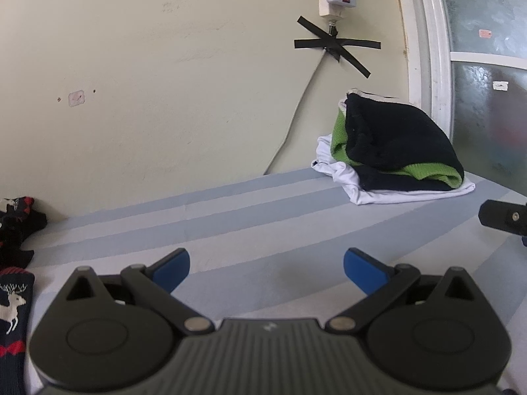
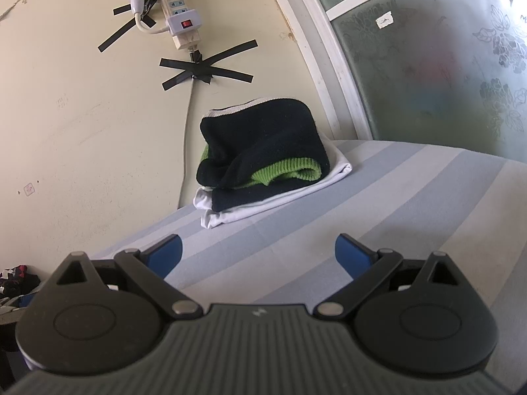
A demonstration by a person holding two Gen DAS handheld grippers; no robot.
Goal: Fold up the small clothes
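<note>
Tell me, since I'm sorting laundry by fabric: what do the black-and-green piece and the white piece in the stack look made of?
The black-and-green piece looks like a thick knit, maybe wool or acrylic: its green edge is ribbed and its surface fuzzy and matte. The white piece under it looks like thin, smooth cotton-type jersey, lying flat with soft creases. The fibre itself cannot be told.

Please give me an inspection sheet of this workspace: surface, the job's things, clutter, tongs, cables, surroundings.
Surface: striped blue-grey cloth, flat.
Job's things: folded pile by the wall, dark and green pieces on a white one; dark reindeer-print socks unfolded at the left edge.
Clutter: nothing seen.
Tongs: left tongs open, holding nothing; right tongs open, holding nothing.
Cables: grey cable taped to the wall, running down from a power strip.
Surroundings: cream wall; frosted patterned glass on the right.
</note>
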